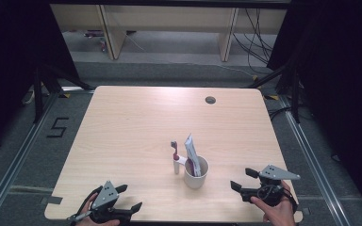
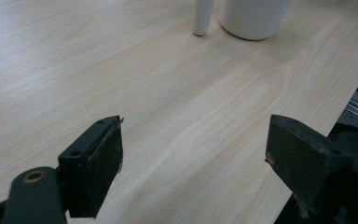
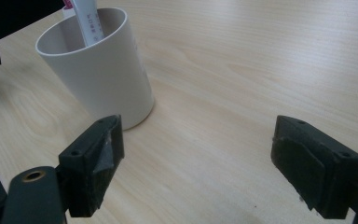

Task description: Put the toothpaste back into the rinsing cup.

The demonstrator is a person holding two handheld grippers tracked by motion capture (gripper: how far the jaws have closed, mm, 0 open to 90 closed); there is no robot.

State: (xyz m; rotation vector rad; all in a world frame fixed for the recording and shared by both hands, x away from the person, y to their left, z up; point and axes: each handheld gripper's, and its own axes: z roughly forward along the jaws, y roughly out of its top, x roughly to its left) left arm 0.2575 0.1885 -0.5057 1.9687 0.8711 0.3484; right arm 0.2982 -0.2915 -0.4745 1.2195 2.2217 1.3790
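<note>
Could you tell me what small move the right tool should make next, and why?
Probably ease the right tool left toward the white cup: its jaws stand open and empty, and the cup holding the toothpaste tube sits just ahead.

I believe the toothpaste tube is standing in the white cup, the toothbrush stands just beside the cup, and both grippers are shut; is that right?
Not quite: both grippers are open. The left gripper and the right gripper each show their jaws wide apart with nothing between them in their own gripper views. The rest holds: in the high view the toothpaste tube stands in the white cup, and the toothbrush stands just beside it.
</note>
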